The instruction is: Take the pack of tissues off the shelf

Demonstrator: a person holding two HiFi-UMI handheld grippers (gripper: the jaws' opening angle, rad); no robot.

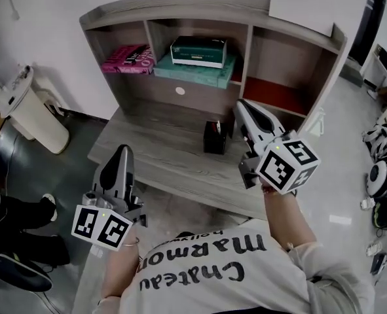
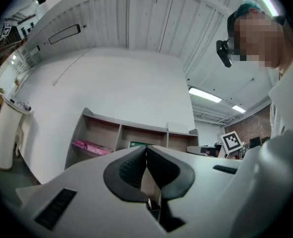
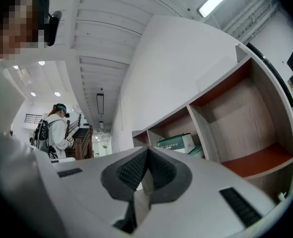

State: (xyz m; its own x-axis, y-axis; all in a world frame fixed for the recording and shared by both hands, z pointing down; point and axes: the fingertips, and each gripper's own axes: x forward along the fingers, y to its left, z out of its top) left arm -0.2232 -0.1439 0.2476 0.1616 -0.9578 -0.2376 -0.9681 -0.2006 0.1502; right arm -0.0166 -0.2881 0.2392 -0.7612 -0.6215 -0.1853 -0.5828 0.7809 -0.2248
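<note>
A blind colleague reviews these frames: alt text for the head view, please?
Seen from above, a person holds the left gripper and right gripper, both shut and empty, before a shelf unit. A pink pack lies in its left compartment, a green box on a teal box in the middle.

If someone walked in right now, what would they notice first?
Probably the two big grippers held out in front of the person: the left gripper and the right gripper, both shut and empty, each carrying a black-and-white marker cube. Behind them stands a wooden shelf, with a bright pink pack in its left compartment and a green box stacked on a teal box in the middle one.
</note>
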